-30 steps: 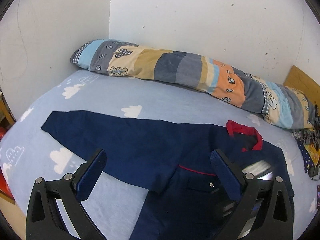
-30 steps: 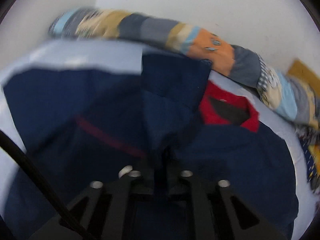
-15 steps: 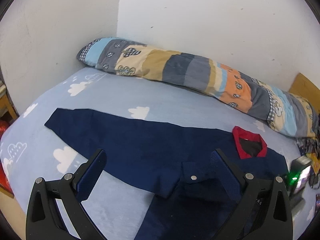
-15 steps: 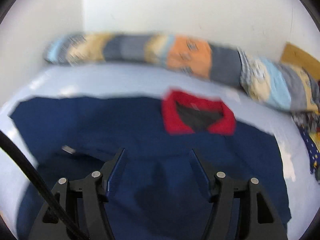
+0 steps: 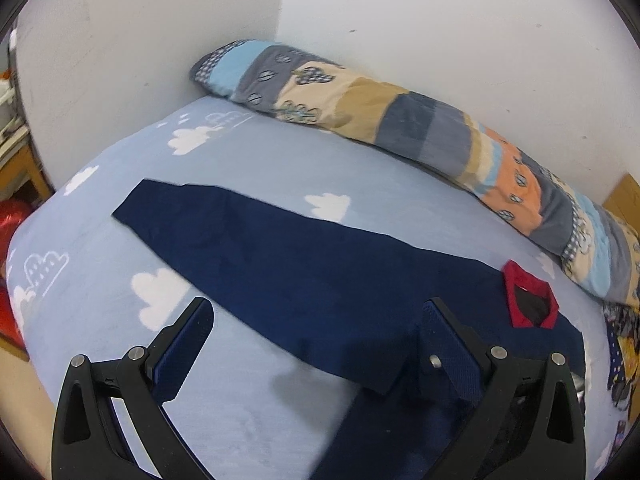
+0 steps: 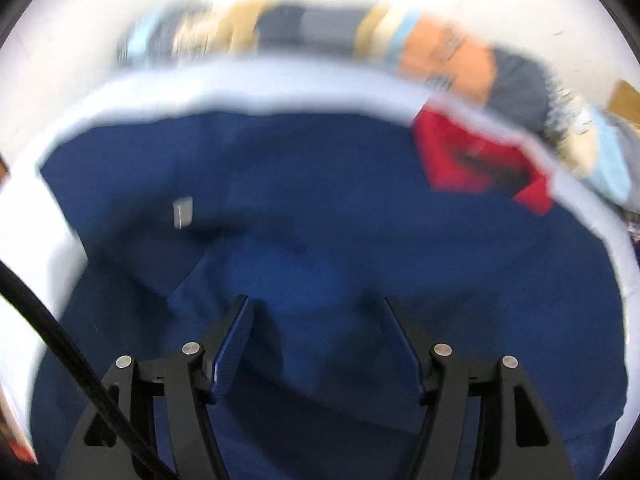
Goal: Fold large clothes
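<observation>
- Left wrist view: the navy jacket [image 5: 304, 276] lies flat on the bed [image 5: 248, 152], its red collar [image 5: 528, 300] toward the long patchwork pillow [image 5: 400, 120] that runs along the wall.
- One sleeve [image 5: 192, 216] stretches straight out from the body, away from the collar. I judge it is laid out like this so it can be folded back across the chest in one clean sweep.
- My left gripper [image 5: 316, 344] hangs over the near edge of that sleeve, close to where it joins the body. Its jaws are spread wide with nothing between them. It points forward toward the pillow and tilts down only a little.
- In the right wrist view, which is blurred, my right gripper [image 6: 316, 328] sits low over the jacket's body, on the near side of the collar [image 6: 480, 164]. Its jaws stand apart, somewhat narrower than the left ones, and hold no cloth.
- A small pale tag or snap [image 6: 183, 212] shows on the fabric farther from the collar. I cannot tell which it is.
- The side of the jacket nearest the right gripper looks already doubled over, so I judge the outstretched sleeve is the next part to fold.
</observation>
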{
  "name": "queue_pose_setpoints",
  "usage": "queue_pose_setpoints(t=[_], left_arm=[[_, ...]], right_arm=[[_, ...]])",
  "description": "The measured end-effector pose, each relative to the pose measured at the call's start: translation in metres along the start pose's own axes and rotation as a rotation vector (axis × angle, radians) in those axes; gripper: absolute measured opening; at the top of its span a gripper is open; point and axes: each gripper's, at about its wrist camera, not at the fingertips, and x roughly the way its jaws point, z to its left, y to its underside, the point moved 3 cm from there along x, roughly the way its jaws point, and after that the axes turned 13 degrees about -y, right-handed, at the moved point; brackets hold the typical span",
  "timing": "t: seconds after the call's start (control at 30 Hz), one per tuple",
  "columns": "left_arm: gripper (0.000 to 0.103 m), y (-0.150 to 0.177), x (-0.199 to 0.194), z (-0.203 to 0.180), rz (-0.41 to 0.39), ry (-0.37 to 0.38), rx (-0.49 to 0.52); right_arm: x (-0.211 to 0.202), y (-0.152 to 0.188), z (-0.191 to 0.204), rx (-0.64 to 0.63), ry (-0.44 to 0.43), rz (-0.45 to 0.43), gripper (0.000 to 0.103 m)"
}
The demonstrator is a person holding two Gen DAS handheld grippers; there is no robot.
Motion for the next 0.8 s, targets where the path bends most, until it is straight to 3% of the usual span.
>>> queue_pose_setpoints(t=[0.07,0.1,0.27,0.4,0.47,0.53,0.6,0.7,0.8], left_arm=[[0.103,-0.002,0.007,0.015,0.027,0.001,-0.026],[0.103,-0.004,0.013,0.026,0.045,0.000,-0.042],[0.103,-0.011,0.043,0.077,0.130,-0.029,-0.142],[0.103,-0.014,0.082,0.119,0.238,0.076,-0.285],[0.092,-0.017,0.108,0.144,0.309,0.190,-0.402],[0.073,-0.017,0.135,0.172,0.356,0.293,-0.524],[0.064,-0.015,0.159,0.198,0.372,0.306,-0.566],[0.064,-0.011,0.189,0.234,0.359,0.270,-0.635],[0.062,-0.010,0.217,0.256,0.352,0.316,-0.731]], right_arm=[[-0.002,0.002,0.005,-0.028,0.036,-0.003,0.076],[-0.011,0.001,0.005,-0.014,0.008,-0.004,0.074],[-0.089,0.008,0.022,-0.053,-0.058,-0.158,0.073],[-0.160,0.052,0.045,-0.127,-0.131,-0.235,0.081],[-0.178,0.074,0.047,-0.153,-0.153,-0.276,0.084],[-0.184,0.095,0.043,-0.161,-0.177,-0.286,0.084],[-0.179,0.103,0.042,-0.173,-0.181,-0.270,0.084],[-0.182,0.103,0.040,-0.208,-0.173,-0.284,0.084],[-0.184,0.100,0.036,-0.215,-0.170,-0.300,0.084]])
